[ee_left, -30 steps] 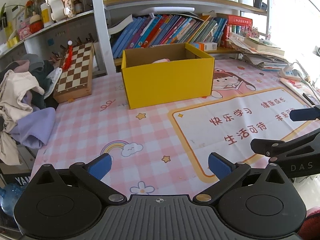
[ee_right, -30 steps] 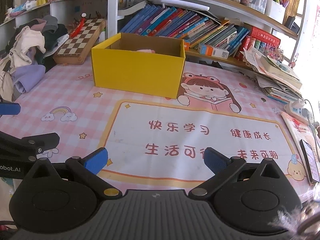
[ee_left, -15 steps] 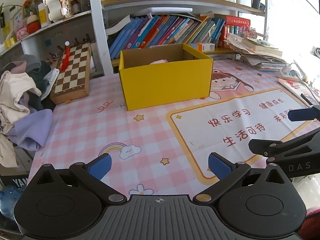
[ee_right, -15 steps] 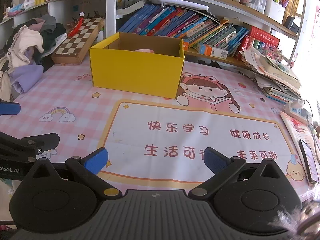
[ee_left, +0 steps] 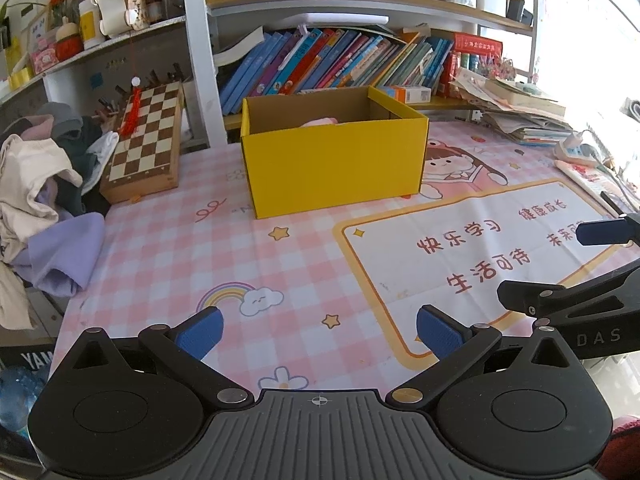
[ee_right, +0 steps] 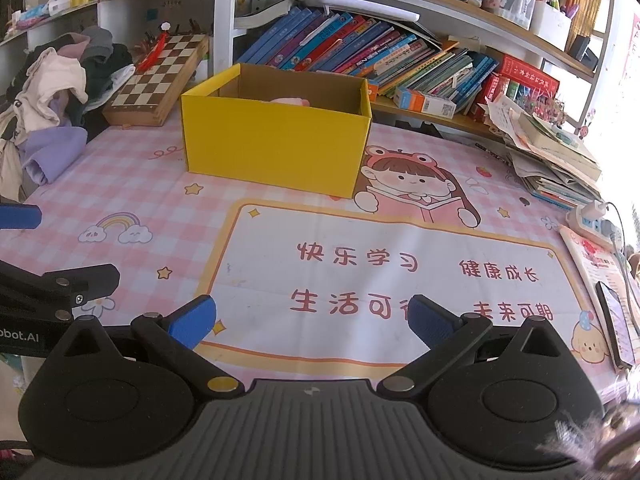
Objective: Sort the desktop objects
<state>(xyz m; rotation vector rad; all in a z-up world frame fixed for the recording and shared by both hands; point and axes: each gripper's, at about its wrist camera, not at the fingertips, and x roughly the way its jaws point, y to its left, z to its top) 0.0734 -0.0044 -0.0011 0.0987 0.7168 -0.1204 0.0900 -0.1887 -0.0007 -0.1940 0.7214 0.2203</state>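
A cluttered study corner: bookshelves [ee_left: 332, 60] packed with leaning children's books run along the back, and a pink checked desk mat [ee_left: 168, 248] with cartoon prints covers the desk. Far left, a heap of clothes [ee_left: 44, 184] spills at the mat's edge, a lilac garment lying on top of the mat. Just beside it a wooden chessboard [ee_left: 146, 142] leans against the shelf, a red tassel draped over it. Centre stage, the yellow cardboard box [ee_left: 334, 170] stands upright on the mat, open-topped, with something pink [ee_left: 320, 121] just peeking above its rim — too hidden to name. Low in front, the left gripper [ee_left: 318, 330] hovers over the mat, blue pads spread wide, nothing between them. Alongside, the right gripper [ee_right: 312, 316] is equally wide apart and empty, above the printed red characters. Far right, a stack of papers and books [ee_right: 556, 156], then a power strip [ee_right: 600, 222].
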